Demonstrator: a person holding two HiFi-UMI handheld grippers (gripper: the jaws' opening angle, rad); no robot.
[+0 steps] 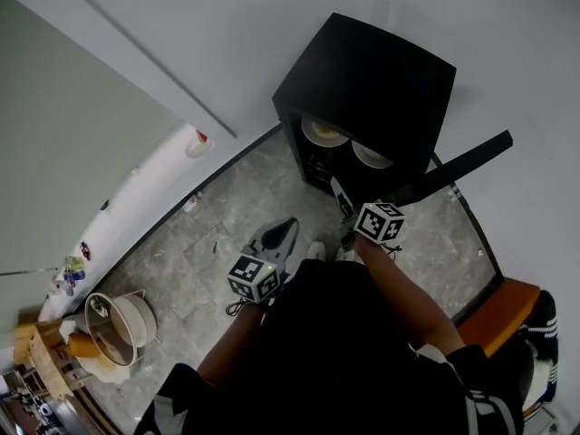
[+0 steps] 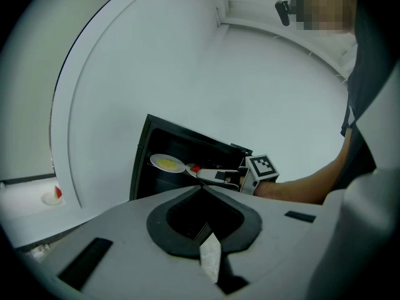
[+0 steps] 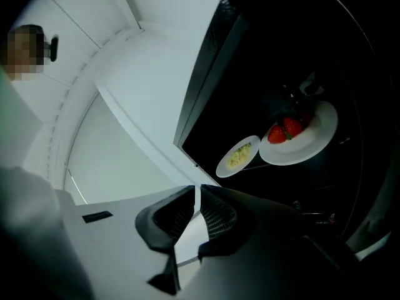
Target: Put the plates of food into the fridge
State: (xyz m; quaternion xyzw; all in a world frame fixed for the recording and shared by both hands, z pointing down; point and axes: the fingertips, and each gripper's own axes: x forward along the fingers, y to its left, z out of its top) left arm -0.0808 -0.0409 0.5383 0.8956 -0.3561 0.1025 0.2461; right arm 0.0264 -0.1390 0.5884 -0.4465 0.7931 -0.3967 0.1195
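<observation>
A black mini fridge [image 1: 367,80] stands open against the wall, its door [image 1: 462,164] swung out to the right. On its shelf sit two white plates. One holds yellow food [image 1: 323,131] [image 2: 167,163] [image 3: 238,156]. The other [image 1: 372,155] [image 3: 300,136] holds red strawberries. My right gripper [image 1: 342,198] [image 3: 197,188] is shut and holds nothing, with its tips just in front of the fridge opening. My left gripper [image 1: 290,225] [image 2: 201,186] hangs lower and further back, also shut and holding nothing. The right gripper [image 2: 215,175] shows in the left gripper view, in front of the plates.
The fridge stands on a grey marble floor [image 1: 208,252]. A white ledge with a small red-topped cup [image 1: 198,141] runs along the left wall. A round white basket [image 1: 118,326] stands at lower left, and an orange seat [image 1: 507,311] at lower right.
</observation>
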